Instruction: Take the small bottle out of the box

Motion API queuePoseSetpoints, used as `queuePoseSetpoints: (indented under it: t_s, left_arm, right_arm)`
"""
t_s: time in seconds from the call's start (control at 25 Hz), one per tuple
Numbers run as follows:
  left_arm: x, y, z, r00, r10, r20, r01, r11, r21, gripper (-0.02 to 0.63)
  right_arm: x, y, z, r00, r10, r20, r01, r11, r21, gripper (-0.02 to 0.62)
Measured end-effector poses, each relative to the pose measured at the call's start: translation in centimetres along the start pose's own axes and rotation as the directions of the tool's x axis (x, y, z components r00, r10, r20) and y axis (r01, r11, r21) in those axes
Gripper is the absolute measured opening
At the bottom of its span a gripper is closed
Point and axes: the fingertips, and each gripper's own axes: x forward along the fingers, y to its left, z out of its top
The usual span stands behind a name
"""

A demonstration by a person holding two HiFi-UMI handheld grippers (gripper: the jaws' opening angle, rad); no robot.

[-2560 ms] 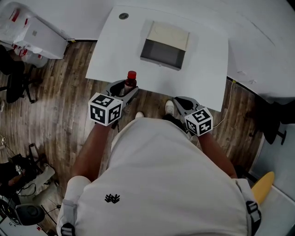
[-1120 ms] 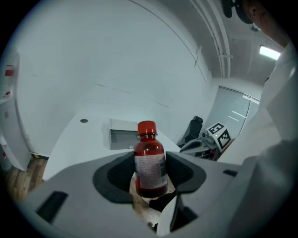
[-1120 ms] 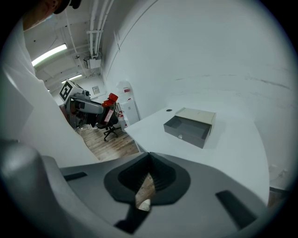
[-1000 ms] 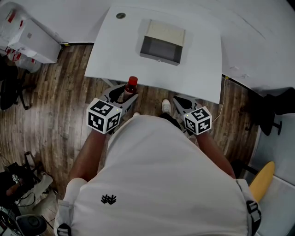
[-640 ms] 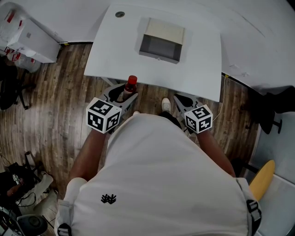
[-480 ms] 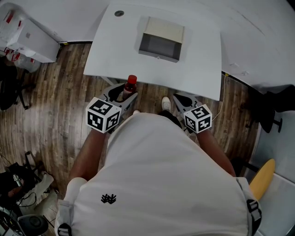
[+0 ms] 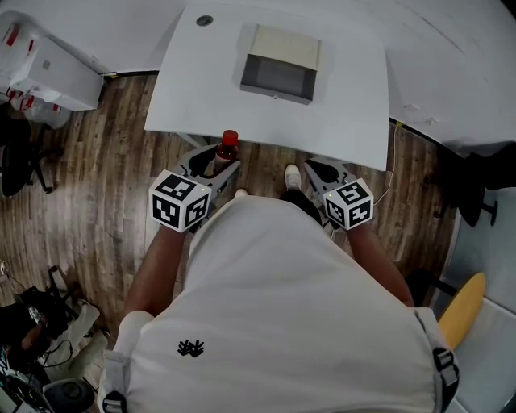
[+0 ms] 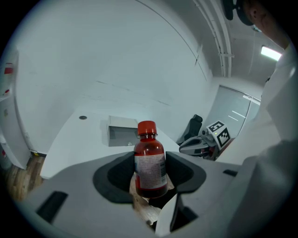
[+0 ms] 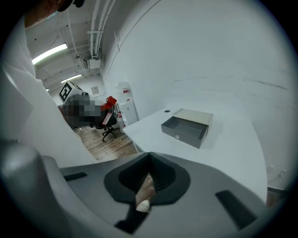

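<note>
A small bottle (image 7: 226, 150) of red liquid with a red cap and a white label stands upright between the jaws of my left gripper (image 7: 214, 161), which is shut on its body. It hangs above the wooden floor, just short of the near edge of the white table (image 7: 347, 97). In the left gripper view the bottle (image 8: 150, 162) fills the gap of the left gripper (image 8: 150, 174). The grey box (image 7: 279, 63), an open drawer with a beige top, sits far back on the table. My right gripper (image 7: 320, 172) is shut and holds nothing; in its own view the right gripper (image 9: 148, 179) shows only a thin slit.
A white cabinet (image 7: 48, 68) and a dark office chair (image 7: 20, 153) stand at the left, another dark chair (image 7: 476, 198) at the right. A round cable hole (image 7: 204, 20) is in the table's far left corner. Cables lie on the floor at bottom left.
Both grippers keep their places and the bottle stays gripped. Only the head view has drifted a little, so the table sits slightly higher in it.
</note>
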Motion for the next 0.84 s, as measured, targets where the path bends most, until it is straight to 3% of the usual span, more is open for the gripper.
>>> queuePoseSetpoints:
  t_s: [0.44,0.84]
  left_arm:
    - [2.4,-0.4,0.9,1.0,0.016,-0.009,-0.016,1.0,-0.013,0.213]
    - [7.6,0.3,3.1,0.997,0.072,-0.032,-0.073,0.996,-0.045,0.213]
  right_arm:
    - [-0.7,-2.7,-0.5,1.0,0.003,-0.006,-0.003,1.0,0.011,0.006]
    - [-0.3,-9.2,0.4,0.999,0.043,-0.025,-0.043,0.999,-0.013,0.006]
